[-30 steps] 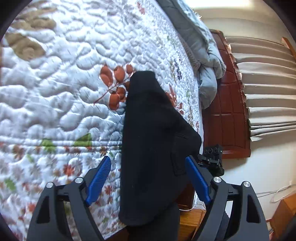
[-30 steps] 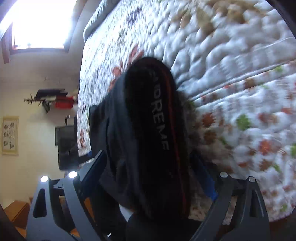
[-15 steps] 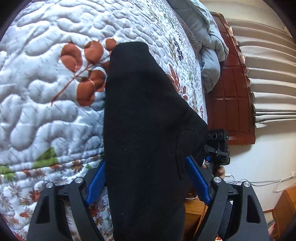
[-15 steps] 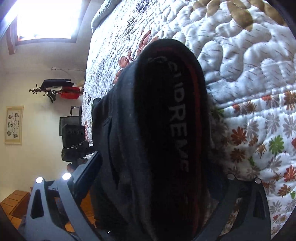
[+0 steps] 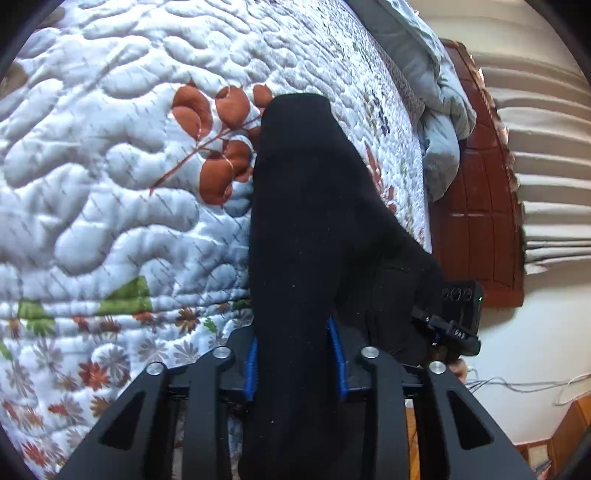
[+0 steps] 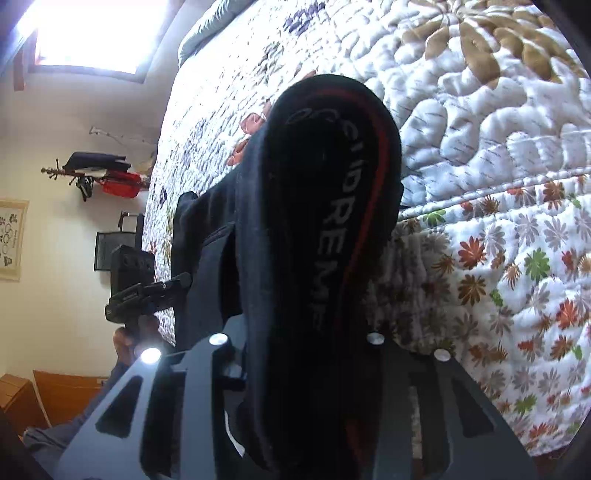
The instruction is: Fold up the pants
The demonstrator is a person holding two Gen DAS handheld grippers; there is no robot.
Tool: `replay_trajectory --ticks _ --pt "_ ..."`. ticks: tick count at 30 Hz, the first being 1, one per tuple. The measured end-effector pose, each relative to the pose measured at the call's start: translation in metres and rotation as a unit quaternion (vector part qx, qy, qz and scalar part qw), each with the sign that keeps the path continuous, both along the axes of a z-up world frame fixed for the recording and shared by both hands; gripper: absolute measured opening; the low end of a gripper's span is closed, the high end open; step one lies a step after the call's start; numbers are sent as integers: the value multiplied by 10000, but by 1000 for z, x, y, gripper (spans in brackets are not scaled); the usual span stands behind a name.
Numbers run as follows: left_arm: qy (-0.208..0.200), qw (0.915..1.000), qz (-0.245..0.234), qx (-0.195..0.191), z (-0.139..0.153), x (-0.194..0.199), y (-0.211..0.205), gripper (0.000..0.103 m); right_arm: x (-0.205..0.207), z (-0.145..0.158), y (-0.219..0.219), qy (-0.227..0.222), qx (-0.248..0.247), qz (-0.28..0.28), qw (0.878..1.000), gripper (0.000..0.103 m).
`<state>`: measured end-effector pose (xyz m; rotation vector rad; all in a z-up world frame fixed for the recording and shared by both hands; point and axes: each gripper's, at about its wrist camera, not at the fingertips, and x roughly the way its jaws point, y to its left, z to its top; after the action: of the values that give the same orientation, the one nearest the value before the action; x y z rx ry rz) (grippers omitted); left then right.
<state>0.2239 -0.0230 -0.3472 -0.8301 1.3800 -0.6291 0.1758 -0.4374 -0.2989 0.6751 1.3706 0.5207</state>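
Black pants [image 5: 306, 229] hang over the edge of a quilted bed. My left gripper [image 5: 295, 358] is shut on the pants, its blue pads [image 5: 252, 363] pressed against the fabric. In the right wrist view the pants [image 6: 325, 221] show a red stripe and grey lettering down the side. My right gripper [image 6: 299, 354] is shut on the pants too; its pads are hidden by the cloth. Each gripper shows in the other's view, at the far side of the garment.
The white floral quilt [image 5: 110, 155] covers the bed. A grey blanket [image 5: 439, 122] lies bunched by the dark wood headboard [image 5: 476, 206]. A coat rack [image 6: 99, 173] hangs on the wall, and a bright window [image 6: 92, 33] is above. Wooden furniture [image 6: 55, 391] stands beside the bed.
Both grippers have closed on the pants; they were open half a second ago. The left view has drawn back a little from the quilt.
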Motion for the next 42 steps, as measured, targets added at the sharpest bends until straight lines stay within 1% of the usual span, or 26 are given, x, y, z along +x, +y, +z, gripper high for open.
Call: replay_trajectory --ticks 3,6,13,17,21,23,24,26,29,32,37,42 --pt "-102 9999 36 -52 8 -3 4 27 -4 7 0 -79 -30 -73 9999 30" --pt "-226 9997 25 -4 18 -5 7 26 -10 19 8 -180 -68 -85 9998 29" --pt "-476 9988 122 -44 45 -18 31 26 -18 55 45 -471 -132 91 9988 29" --pt "-664 9975 230 -52 61 -26 55 26 -11 75 73 -604 -196 259 9976 29" --pt "-832 9957 398 -27 77 -30 87 26 7 93 102 -766 -238 484 9956 28" --pt "-915 9945 509 11 85 -28 107 26 20 102 123 -859 -235 621 9941 29" --pt "-947 9939 560 30 89 -26 115 26 25 103 124 -887 -226 665 9936 29" --pt "-1015 9926 657 99 98 -19 132 26 40 107 140 -947 -194 775 9923 29" --pt "-1087 9906 802 210 108 -5 162 26 67 113 168 -997 -147 916 9907 29" --pt "-1089 9887 978 319 112 14 195 26 98 114 200 -1018 -110 1035 9893 28" --pt "-980 9872 1149 509 105 49 239 26 150 103 248 -938 -131 1183 9885 29" --pt "-702 9868 1281 699 83 90 277 26 200 80 289 -735 -177 1250 9893 29"
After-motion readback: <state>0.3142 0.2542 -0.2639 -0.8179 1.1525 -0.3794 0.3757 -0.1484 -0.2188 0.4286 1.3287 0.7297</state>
